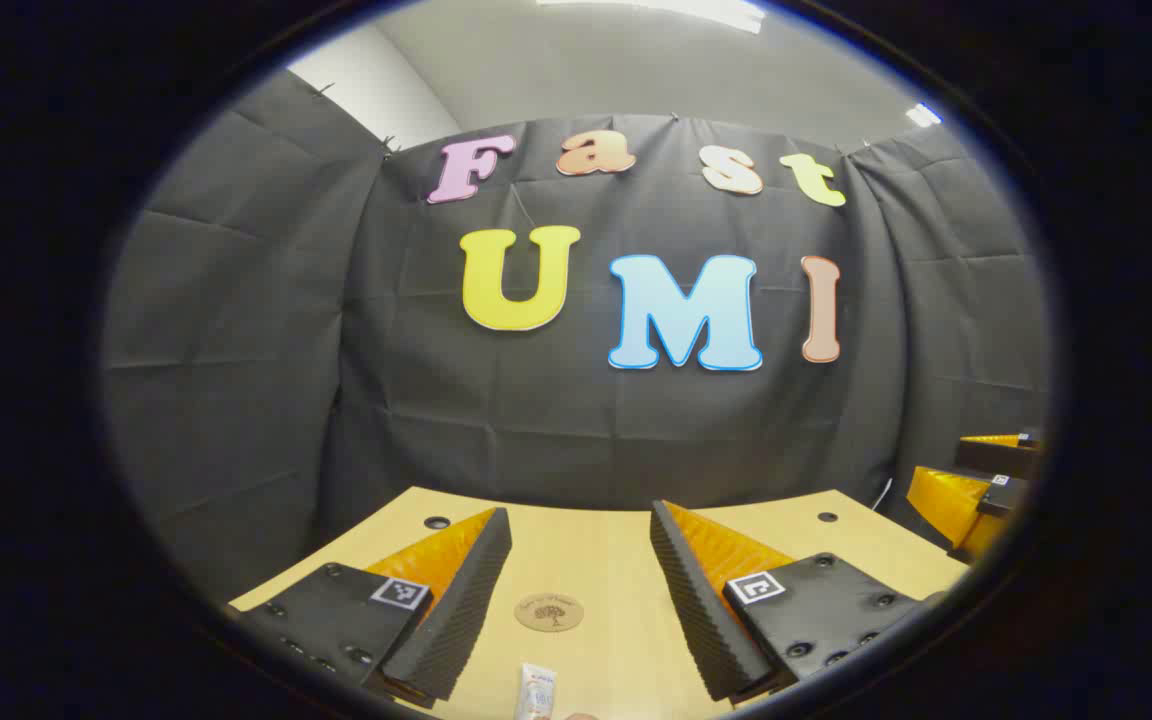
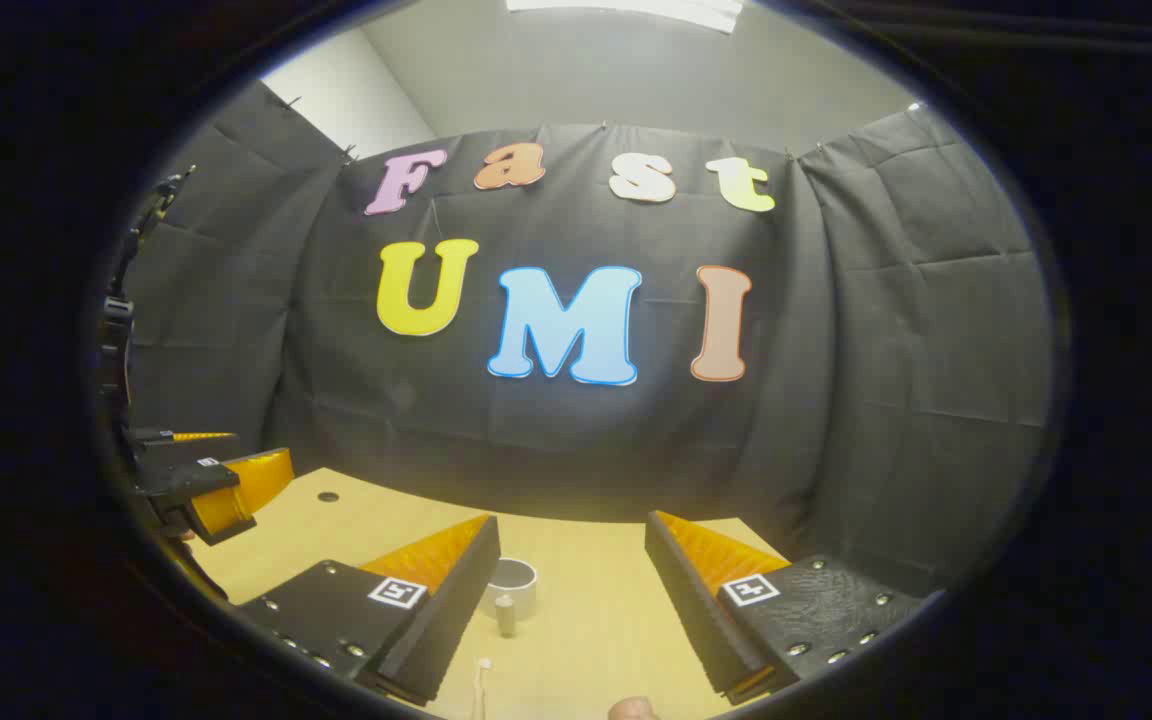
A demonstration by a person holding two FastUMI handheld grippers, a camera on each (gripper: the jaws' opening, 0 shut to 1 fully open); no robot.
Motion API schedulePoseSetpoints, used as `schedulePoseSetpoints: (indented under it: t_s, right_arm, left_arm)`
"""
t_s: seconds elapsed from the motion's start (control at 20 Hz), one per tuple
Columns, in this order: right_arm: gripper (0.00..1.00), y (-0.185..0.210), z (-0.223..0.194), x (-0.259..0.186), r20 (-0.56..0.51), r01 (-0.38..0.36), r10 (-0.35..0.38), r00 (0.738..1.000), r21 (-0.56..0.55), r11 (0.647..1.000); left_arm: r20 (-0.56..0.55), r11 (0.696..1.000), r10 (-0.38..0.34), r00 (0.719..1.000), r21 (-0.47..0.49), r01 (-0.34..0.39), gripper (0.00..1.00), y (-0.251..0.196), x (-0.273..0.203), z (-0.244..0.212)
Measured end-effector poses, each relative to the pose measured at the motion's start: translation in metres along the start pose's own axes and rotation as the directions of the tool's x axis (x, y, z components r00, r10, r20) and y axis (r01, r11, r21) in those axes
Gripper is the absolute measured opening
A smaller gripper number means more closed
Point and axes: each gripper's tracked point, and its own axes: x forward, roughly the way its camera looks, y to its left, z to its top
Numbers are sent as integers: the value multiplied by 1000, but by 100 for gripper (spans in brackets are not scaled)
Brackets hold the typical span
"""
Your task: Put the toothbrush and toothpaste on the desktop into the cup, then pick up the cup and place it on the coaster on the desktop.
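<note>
The table (image 1: 596,560), a smooth pale wood-look top with small dark round holes near its far corners, spreads across the lower part of both views and carries everything. In the left gripper view the left tool (image 1: 581,590) stands with its ribbed fingers wide apart and nothing between them; in the right gripper view the right tool (image 2: 571,600) is likewise spread and empty. The cup (image 2: 512,586), a small light cylinder with a dark inside, sits low and left of centre in the right gripper view, just beside that tool's left finger; it looks rigid and light, probably smooth-walled, so a squeeze across its sides near mid-height should suit it. The coaster (image 1: 549,611), a thin round brown disc with a tree motif, lies flat at lower centre of the left gripper view, between the fingers. The toothpaste (image 1: 536,692), a pale soft tube at the bottom edge there, will likely dent, so take it across the flat body. The toothbrush (image 2: 481,680), slim, stiff and pale, lies at the bottom edge of the right gripper view; grip the handle.
</note>
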Motion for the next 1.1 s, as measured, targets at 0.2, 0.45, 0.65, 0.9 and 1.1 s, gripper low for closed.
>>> schedulePoseSetpoints:
  t_s: [0.2, 0.45, 0.65, 0.9, 1.1]
  right_arm:
    - [92, -2, 1, -2, -2, 5, -5, 1000, 4, 1000]
    - [92, 1, -5, -5, -26, -1, 1, 1000, -10, 1000]
    - [92, 4, -8, -6, -35, -9, 9, 999, -19, 1000]
    - [92, 8, -9, -8, -46, -18, 18, 999, -12, 1000]
    - [92, 14, -14, -8, -70, -31, 30, 997, -12, 999]
  left_arm:
    - [-5, 1000, -1, 1000, -6, 1, 93, 0, -2, -1]
    - [-2, 1000, -5, 1000, -6, 5, 93, -1, -4, 0]
    - [-3, 1000, -3, 1000, 0, 3, 93, 1, -7, -2]
    - [-15, 1000, -5, 1000, 9, 5, 93, 3, -8, -4]
    - [-49, 1000, -18, 999, 5, 18, 93, 4, -5, -13]
